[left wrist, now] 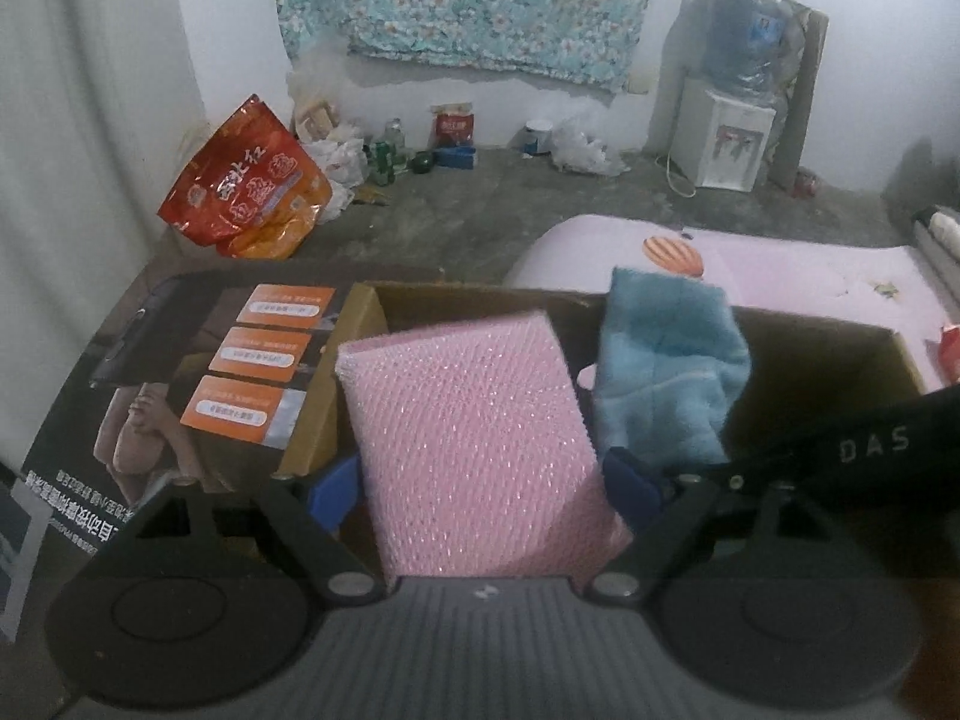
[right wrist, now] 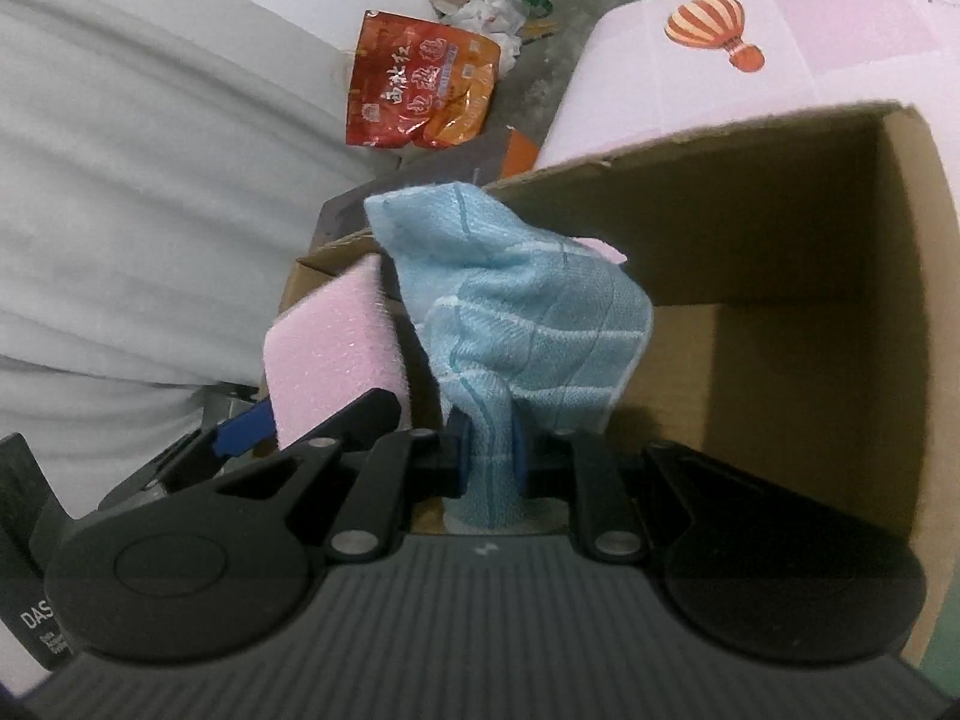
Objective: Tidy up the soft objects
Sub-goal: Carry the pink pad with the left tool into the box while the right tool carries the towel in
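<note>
My left gripper (left wrist: 480,492) is shut on a pink mesh sponge (left wrist: 474,438) and holds it upright over the open cardboard box (left wrist: 864,342). My right gripper (right wrist: 489,453) is shut on a light blue cloth (right wrist: 522,312), which bunches up above the jaws over the same box (right wrist: 780,360). The cloth also shows in the left wrist view (left wrist: 666,372), just right of the sponge. The sponge shows in the right wrist view (right wrist: 336,354), left of the cloth. The box's inside looks dark; its bottom is mostly hidden.
The box stands against a pink mat with a balloon print (left wrist: 780,264). A printed box flap (left wrist: 198,384) hangs at the left. A red snack bag (left wrist: 246,186), bottles and litter lie by the far wall. A water dispenser (left wrist: 732,132) stands at the back right.
</note>
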The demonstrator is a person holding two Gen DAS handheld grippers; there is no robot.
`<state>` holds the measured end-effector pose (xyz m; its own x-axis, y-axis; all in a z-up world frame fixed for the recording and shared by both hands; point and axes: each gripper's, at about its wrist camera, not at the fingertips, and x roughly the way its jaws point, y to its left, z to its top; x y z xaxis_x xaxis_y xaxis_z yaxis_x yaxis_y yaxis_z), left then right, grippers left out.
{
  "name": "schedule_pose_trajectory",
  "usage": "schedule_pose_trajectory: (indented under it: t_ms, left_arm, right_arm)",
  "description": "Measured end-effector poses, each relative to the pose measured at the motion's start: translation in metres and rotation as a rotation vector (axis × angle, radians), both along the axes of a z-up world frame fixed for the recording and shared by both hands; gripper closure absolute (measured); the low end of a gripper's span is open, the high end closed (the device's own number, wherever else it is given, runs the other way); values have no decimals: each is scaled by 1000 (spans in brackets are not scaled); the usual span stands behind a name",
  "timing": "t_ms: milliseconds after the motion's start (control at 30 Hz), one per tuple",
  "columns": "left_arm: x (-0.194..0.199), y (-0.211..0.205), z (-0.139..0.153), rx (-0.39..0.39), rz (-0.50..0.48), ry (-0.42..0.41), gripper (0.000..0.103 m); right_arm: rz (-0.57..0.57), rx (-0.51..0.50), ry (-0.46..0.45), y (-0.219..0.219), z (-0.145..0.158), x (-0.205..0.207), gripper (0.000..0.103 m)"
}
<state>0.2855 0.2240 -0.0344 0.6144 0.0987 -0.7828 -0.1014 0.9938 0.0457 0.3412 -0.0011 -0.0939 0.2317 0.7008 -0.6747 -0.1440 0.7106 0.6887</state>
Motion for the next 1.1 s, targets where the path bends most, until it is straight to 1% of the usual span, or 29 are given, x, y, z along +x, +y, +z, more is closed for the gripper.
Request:
schedule_pose_trajectory:
  t_ms: [100, 233, 333, 467, 600, 667, 733, 767, 800, 833, 867, 933, 1000, 1033, 1067, 1100]
  left_arm:
    - [2, 2, 0, -4, 1, 18, 15]
    - [2, 9, 2, -43, 15, 37, 12]
    - [-4, 12, 8, -58, 17, 19, 12]
    - [-14, 15, 19, -57, 31, -24, 12]
    - [-24, 16, 27, -62, 43, -46, 12]
    - [-30, 16, 32, -61, 45, -61, 12]
    - [-36, 17, 35, -65, 56, -75, 12]
    - [-38, 19, 37, -70, 62, -78, 12]
    - [-40, 20, 38, -75, 69, -81, 12]
    - [-41, 22, 39, -77, 75, -81, 12]
    - [-42, 22, 39, -74, 78, -79, 12]
    - [-44, 23, 39, -63, 85, -76, 12]
    - [-46, 24, 39, -63, 91, -76, 12]
    - [-46, 25, 39, -66, 94, -77, 12]
    - [-47, 25, 39, -69, 96, -77, 12]
    - [-48, 25, 39, -71, 98, -77, 12]
  right_arm:
    - [0, 0, 5, 0, -1, 2, 88]
    - [5, 6, 19, 1, -6, 5, 88]
    - [10, 8, 32, 1, -8, 2, 88]
    - [-4, 3, 58, 3, -13, 3, 88]
    - [-20, 20, 110, 10, -22, 6, 88]
    - [-9, 69, 148, 16, -27, 7, 88]
    - [14, 151, 187, 23, -31, 5, 87]
    - [31, 176, 197, 25, -32, 4, 87]
    - [44, 170, 196, 28, -33, 3, 87]
    - [50, 137, 181, 29, -32, 2, 87]
    - [50, 96, 166, 30, -31, 2, 87]
    - [30, -19, 143, 29, -28, 3, 85]
    - [19, -102, 123, 28, -24, 3, 77]
    - [18, -124, 115, 28, -23, 3, 74]
    - [20, -142, 109, 29, -20, 2, 66]
    - [19, -170, 101, 31, -17, 2, 54]
